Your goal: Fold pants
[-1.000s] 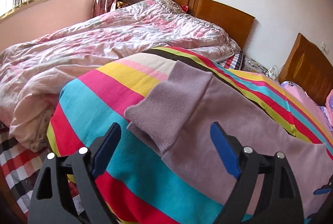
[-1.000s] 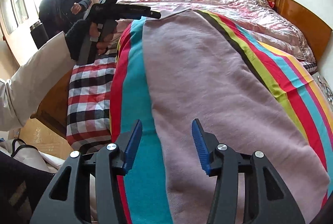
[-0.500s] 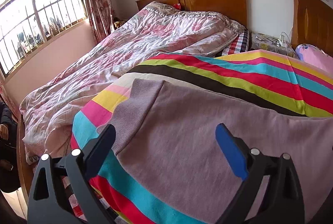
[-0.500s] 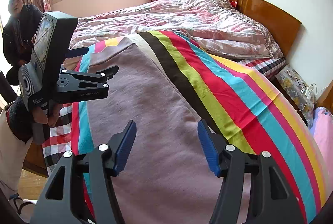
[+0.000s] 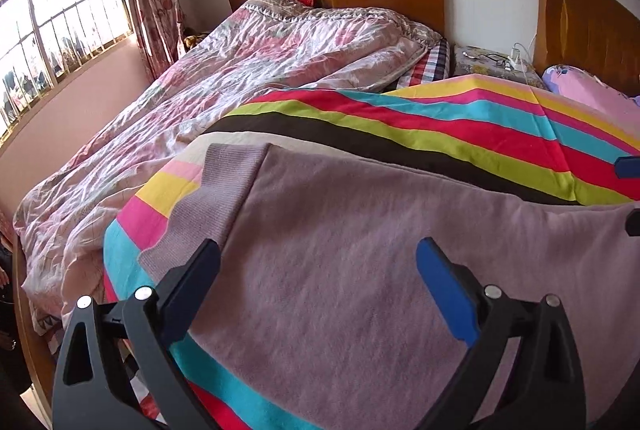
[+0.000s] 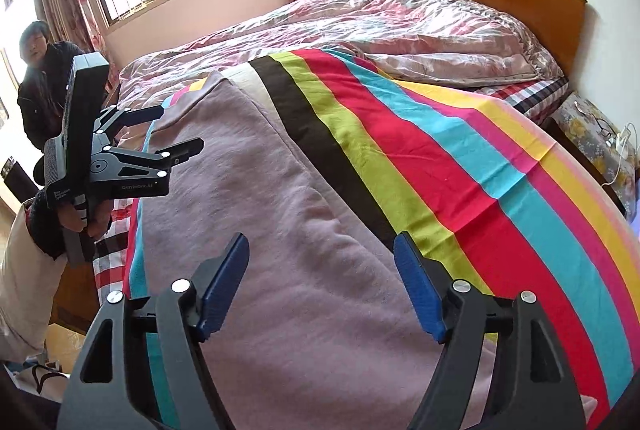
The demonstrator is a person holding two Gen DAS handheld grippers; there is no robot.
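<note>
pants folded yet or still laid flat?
Laid flat. The pants lie spread lengthwise on the striped sheet, ribbed cuff at the far end, no fold line visible. Near end is out of frame.

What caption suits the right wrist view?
Both grippers, right and left, open above mauve pants on striped sheet.

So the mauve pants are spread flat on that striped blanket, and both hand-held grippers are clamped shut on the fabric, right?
Not quite. The pants do lie flat on the striped blanket, but both wrist views show the left hand-held gripper and the right hand-held gripper open above the fabric, gripping nothing.
</note>
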